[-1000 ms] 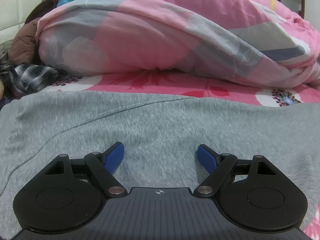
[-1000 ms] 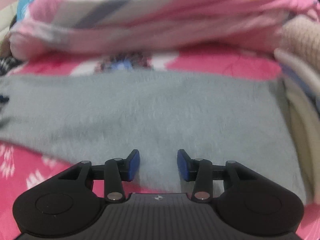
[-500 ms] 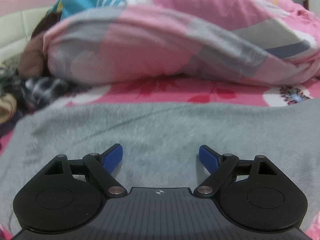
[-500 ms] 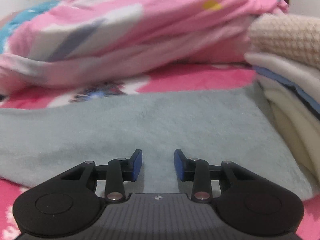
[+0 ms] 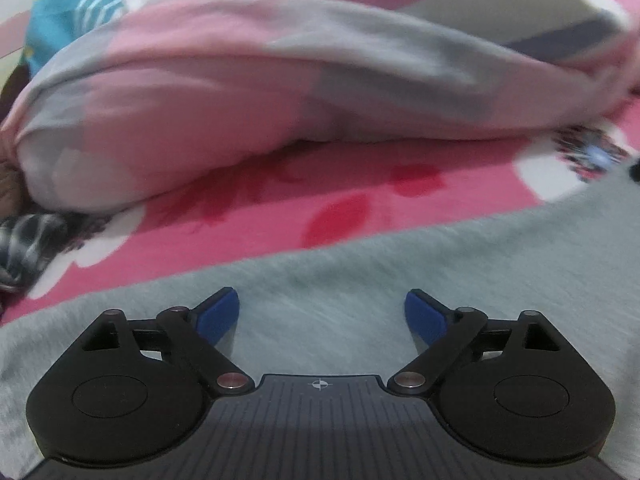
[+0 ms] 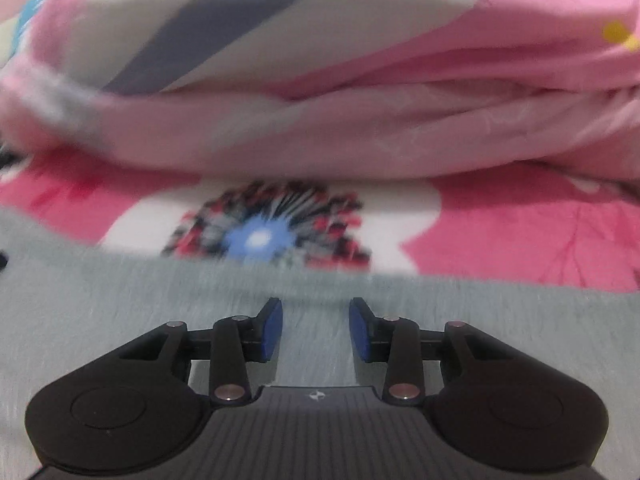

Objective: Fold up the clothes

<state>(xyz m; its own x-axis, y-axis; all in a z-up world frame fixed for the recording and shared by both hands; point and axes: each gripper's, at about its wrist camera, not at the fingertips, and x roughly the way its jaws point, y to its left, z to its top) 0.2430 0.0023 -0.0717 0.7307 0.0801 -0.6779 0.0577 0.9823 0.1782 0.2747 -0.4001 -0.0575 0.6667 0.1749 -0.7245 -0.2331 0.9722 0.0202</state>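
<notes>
Pink floral bedsheet [image 5: 248, 216] lying as base, rolled pink-and-grey quilt [image 5: 280, 92] resting on the sheet's far side, plaid cloth [image 5: 28, 244] bunching at the quilt's left end, teal fabric [image 5: 68, 20] showing behind the quilt

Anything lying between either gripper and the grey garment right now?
Nothing visible. The left gripper, jaws just opened wide, and the right gripper, jaws apart, both sit directly over the grey garment with no other item on it. The rolled pink quilt lies beyond, across a strip of floral bedsheet.
</notes>
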